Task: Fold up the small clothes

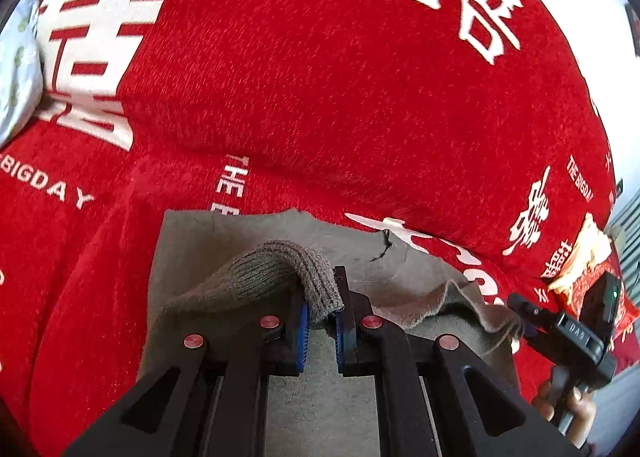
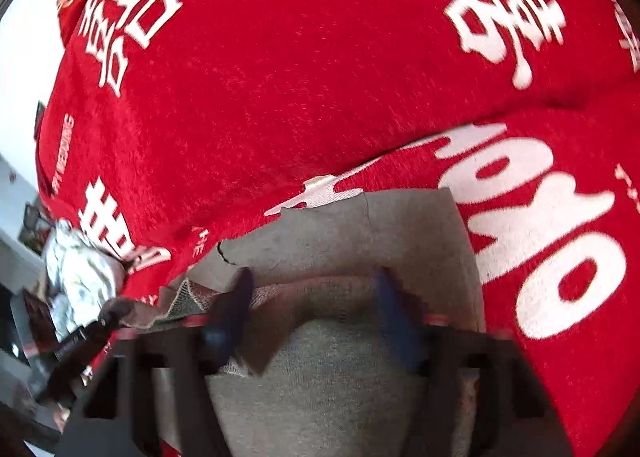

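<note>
Pinching ribbed cuff (image 1: 280,277) in left claw (image 1: 322,321) | right claw (image 2: 312,317) spread wide over grey knit (image 2: 320,369) | soft, floppy, grab edges

I see a small grey-brown garment (image 1: 280,249), soft fleece with a ribbed knit cuff (image 1: 288,277), lying partly flat, cuff end lifted and draped, one edge raised in folds at my right

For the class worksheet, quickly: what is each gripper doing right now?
Left gripper: closed on the grey garment's ribbed cuff.
Right gripper: open, blurred, over the garment.
</note>
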Demonstrator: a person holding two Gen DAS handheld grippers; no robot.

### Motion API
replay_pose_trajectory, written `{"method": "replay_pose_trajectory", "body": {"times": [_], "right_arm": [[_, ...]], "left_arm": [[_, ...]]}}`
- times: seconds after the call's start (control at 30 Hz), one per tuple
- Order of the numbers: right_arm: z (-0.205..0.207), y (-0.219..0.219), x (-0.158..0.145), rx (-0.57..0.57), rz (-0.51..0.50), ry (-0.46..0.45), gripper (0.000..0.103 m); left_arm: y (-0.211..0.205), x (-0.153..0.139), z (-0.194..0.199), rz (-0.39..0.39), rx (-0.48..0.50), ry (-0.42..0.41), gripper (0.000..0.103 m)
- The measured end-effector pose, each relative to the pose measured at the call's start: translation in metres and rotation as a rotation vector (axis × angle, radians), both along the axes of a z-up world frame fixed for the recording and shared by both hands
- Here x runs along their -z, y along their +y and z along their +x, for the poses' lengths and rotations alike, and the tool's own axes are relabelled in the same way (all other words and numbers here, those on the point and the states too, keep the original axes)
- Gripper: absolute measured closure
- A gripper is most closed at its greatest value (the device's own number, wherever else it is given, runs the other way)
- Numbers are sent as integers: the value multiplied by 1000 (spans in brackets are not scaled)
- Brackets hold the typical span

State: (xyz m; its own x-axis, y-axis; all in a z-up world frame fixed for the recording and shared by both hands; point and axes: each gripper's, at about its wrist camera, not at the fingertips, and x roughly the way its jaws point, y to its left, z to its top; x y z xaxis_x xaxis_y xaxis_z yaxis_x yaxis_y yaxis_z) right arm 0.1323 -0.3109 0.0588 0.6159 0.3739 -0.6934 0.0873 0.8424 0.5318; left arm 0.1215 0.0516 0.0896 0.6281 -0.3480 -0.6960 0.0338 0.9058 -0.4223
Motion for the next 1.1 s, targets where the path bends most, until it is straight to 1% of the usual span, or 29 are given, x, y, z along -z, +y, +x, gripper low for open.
{"method": "replay_pose_trajectory", "body": {"times": [0.07, 0.1, 0.13, 0.17, 0.23, 0.27, 0.3, 0.33, 0.37, 0.4, 0.47, 0.53, 0.6, 0.63, 0.73, 0.83, 0.93, 1.1], "right_arm": [[-3, -2, 4, 14, 77, 38, 31], [-10, -4, 5, 31, 144, 37, 31], [-14, -2, 6, 32, 181, 37, 31], [-15, 0, 6, 27, 196, 45, 31], [-8, 7, 13, 24, 223, 104, 35], [-4, 8, 18, 33, 246, 132, 50], [1, 9, 23, 34, 283, 147, 92], [7, 10, 27, 22, 301, 150, 98], [8, 10, 25, 31, 275, 137, 98], [7, 10, 20, 32, 245, 104, 98], [1, 14, 2, 20, 173, 22, 98], [-6, 24, -22, 1, 60, -67, 98], [-8, 33, -39, -9, -13, -119, 99], [-6, 36, -43, -10, -30, -130, 99], [1, 39, -50, 0, -60, -145, 99], [9, 36, -48, 15, -63, -138, 99], [23, 35, -37, 29, -78, -114, 99], [50, 39, -11, 33, -140, -60, 99]], "left_arm": [[-1, -4, -3, 2, 5, -11, 92], [-2, -5, -4, -4, 7, -14, 92], [-2, -5, -4, -6, 7, -16, 92], [-3, -6, -5, -1, 8, -18, 92], [-5, -7, -5, 10, 14, -21, 92], [-5, -7, -5, 11, 15, -22, 92], [-4, -8, -6, 4, 14, -21, 92], [-2, -8, -6, -4, 12, -19, 92], [0, -8, -6, -10, 6, -15, 92], [2, -9, -6, -13, 3, -14, 92], [7, -12, -7, -21, -5, -19, 92], [10, -16, -6, -24, -7, -31, 92], [9, -19, -3, -24, -12, -35, 92], [8, -20, -1, -23, -15, -34, 92], [6, -22, 7, -16, -17, -30, 92], [5, -20, 17, -23, -13, -20, 92], [1, -11, 31, -14, -12, 3, 92], [-9, 15, 57, 38, -6, 61, 92]]}}
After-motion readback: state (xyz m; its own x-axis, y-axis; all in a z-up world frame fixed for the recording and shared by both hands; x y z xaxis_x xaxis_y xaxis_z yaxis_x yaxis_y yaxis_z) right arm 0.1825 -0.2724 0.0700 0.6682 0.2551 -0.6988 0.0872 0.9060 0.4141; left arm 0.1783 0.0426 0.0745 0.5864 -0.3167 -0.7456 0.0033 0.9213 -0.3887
